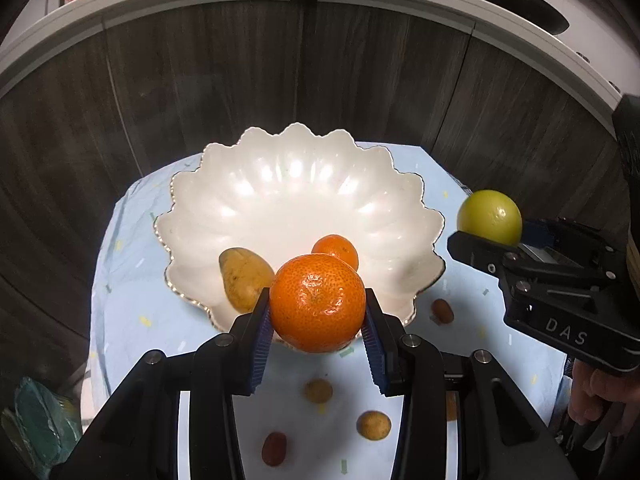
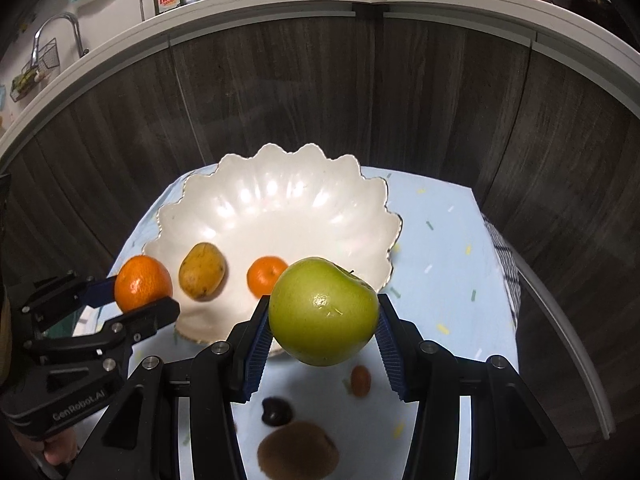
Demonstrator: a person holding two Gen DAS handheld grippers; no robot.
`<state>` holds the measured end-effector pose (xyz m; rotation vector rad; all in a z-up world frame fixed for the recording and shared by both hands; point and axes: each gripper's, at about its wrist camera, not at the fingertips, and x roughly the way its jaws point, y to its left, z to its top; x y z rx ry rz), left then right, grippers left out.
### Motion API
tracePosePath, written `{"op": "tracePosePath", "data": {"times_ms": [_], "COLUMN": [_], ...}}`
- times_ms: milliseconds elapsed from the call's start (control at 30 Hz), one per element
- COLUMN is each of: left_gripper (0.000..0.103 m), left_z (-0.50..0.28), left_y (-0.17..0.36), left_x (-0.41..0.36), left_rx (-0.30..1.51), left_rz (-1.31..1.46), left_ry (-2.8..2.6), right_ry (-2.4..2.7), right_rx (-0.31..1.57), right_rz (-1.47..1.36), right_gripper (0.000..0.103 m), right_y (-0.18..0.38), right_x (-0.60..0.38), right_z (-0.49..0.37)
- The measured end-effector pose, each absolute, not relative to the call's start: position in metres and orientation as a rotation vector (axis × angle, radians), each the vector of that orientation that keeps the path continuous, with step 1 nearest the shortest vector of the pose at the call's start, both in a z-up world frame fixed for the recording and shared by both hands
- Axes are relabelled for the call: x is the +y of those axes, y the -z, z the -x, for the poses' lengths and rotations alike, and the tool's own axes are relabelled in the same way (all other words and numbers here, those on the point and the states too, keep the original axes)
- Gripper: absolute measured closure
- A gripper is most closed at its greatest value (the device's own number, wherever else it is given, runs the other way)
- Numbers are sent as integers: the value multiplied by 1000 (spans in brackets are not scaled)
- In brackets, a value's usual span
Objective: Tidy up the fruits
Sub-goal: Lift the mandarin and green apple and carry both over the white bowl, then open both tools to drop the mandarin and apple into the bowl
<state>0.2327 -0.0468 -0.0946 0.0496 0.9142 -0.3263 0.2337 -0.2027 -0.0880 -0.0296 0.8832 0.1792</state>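
A white scalloped bowl [image 1: 296,184] stands on the pale blue cloth and holds a small mango [image 1: 242,278] and a small tangerine [image 1: 338,248]. My left gripper [image 1: 318,320] is shut on a large tangerine [image 1: 318,300], held above the bowl's near rim. In the right wrist view the bowl [image 2: 280,208], mango [image 2: 202,270] and small tangerine [image 2: 266,276] show too. My right gripper [image 2: 324,332] is shut on a green apple [image 2: 324,312], held above the bowl's near right rim. The left gripper [image 2: 140,300] with its tangerine [image 2: 142,282] appears at left there.
Small fruits lie loose on the cloth near me: two yellowish [image 1: 318,391], one reddish [image 1: 274,448], one brownish [image 1: 442,311]. The right wrist view shows a kiwi [image 2: 298,454], a dark fruit [image 2: 276,410] and a small orange one [image 2: 360,380]. Dark wood cabinet fronts [image 1: 360,80] rise behind the table.
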Motion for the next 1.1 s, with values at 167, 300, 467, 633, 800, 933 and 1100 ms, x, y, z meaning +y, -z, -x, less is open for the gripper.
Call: {"op": "tracePosePath", "data": {"times_ms": [167,300,467,633,800,933,1100], "left_gripper": [62,62,62,62,62,62,62], "left_z": [-248,-265,-286,-305,-322,-335,-346], "left_y": [100,103,102,106,111,114,120], "left_x": [-50,-47,-41,-36,-31,-30,-26], "left_rx": [934,941,935,937,945,952,964], "left_rz": [-57,-55,-54,-52,-45,-40,-27], "left_ry": [326,316,297,281,267,263,254], "right_ry": [-183,-184,-181,-175,-166,-157,-150], "right_rx": [891,900,909,921,932,934,945], "right_rz": [28,31,26,15,8,1,-4], "right_gripper": [53,53,53,53,53,53,53], "right_y": [92,97,101,109,118,122,127], "right_x": [-201,-200,-199,-198,-199,-199,-197], "right_z": [-252,-265,-285,-304,-322,-335,-346]}}
